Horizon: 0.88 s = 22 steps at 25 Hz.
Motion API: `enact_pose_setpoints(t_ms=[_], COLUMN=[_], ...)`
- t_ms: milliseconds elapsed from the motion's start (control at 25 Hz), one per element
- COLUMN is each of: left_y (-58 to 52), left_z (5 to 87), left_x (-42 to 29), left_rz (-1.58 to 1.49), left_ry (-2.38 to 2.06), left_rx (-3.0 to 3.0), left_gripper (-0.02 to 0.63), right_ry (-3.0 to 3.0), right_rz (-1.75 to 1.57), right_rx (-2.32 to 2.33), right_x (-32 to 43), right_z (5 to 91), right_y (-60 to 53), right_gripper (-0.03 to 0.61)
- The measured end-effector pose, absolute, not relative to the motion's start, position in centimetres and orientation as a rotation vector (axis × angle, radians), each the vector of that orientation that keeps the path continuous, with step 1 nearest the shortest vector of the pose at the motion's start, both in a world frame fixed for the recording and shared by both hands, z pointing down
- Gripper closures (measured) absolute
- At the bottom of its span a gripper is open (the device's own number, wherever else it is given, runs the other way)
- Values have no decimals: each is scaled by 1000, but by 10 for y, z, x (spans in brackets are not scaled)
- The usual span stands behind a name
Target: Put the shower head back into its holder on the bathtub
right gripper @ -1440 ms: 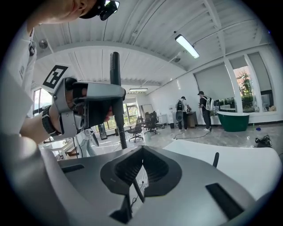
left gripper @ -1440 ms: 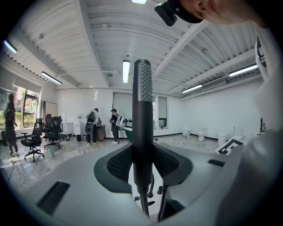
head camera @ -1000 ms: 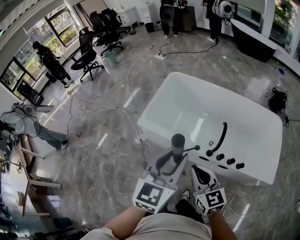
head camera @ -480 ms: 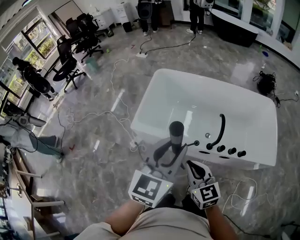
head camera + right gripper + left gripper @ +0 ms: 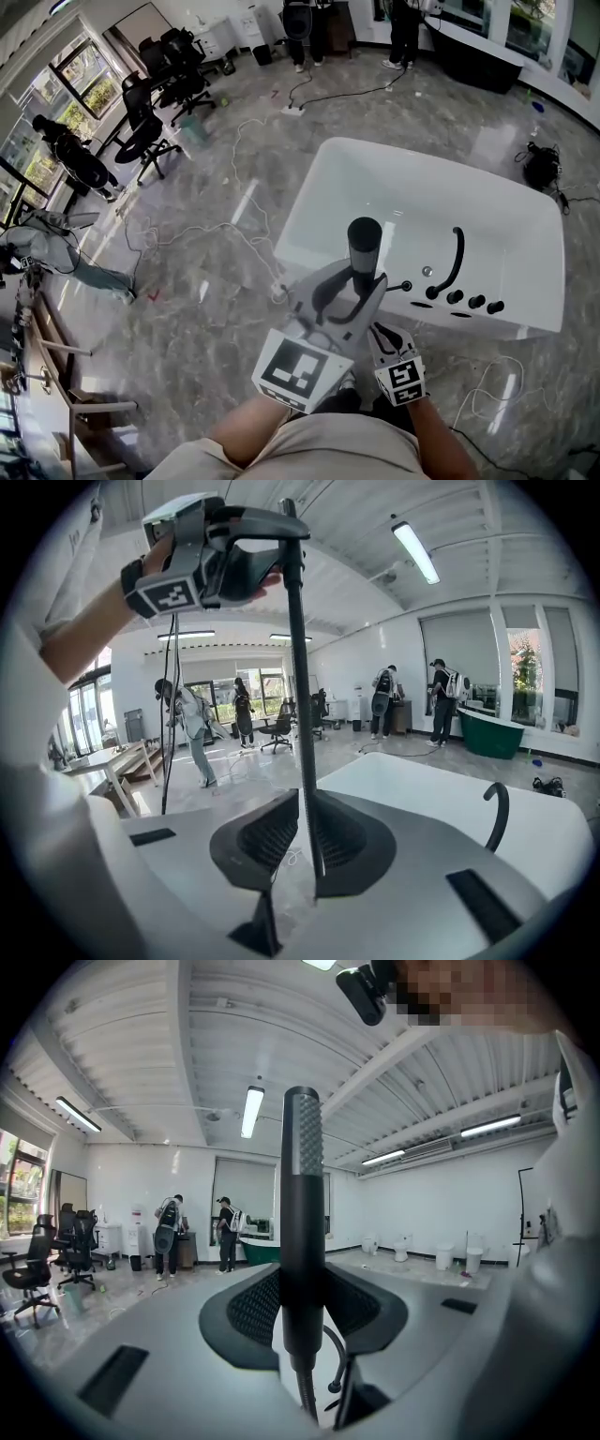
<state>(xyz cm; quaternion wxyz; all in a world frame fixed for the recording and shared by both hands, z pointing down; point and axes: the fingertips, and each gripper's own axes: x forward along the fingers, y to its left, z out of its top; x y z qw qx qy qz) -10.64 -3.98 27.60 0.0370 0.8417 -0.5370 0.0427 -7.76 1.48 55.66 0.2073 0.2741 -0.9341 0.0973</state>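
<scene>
Two hand-held tongs meet over the near end of a white bathtub (image 5: 412,192). Head view: the left tongs (image 5: 362,287) grip the dark shower head (image 5: 364,246) by its handle and hold it upright, in the air, in front of the tub's near rim and clear of the deck. The right tongs (image 5: 382,336) lie just below and to the right, pointing up toward the left pair. On the tub deck stand an arched black faucet (image 5: 456,258) and, beside it, a row of three black knobs (image 5: 476,302). Loose cables (image 5: 234,225) trail over the grey marbled floor (image 5: 187,291), and office chairs (image 5: 150,122) stand well apart at the upper left. Left gripper view: both jaws press against the handle, one on each side. The perforated spray face rises above them, and the hose (image 5: 306,1399) leaves the handle's lower end and drops out of sight. Two people (image 5: 225,1232) stand near the far wall under a long ceiling lamp (image 5: 251,1110). Right gripper view: the jaws stand almost together, closed on the thin hose. The hose runs steeply up from between them to the left tongs at the top of the frame. The bathtub and its faucet lie beyond, at the right.
</scene>
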Motion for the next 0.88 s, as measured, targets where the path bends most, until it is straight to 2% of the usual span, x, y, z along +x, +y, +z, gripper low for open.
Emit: enact_pose_setpoints(t_ms=[440, 880], left_y=[-29, -10], left_z=[255, 229], left_x=[-104, -112], left_rz=[93, 29], left_ry=[-1625, -1613], left_rx=[2604, 2604], left_gripper=[480, 480], right_ry=[-2543, -2468], right_rz=[261, 251], right_rx=[826, 798], right_x=[-80, -90], right_z=[601, 636], right_y=[8, 6], right_gripper=[507, 503])
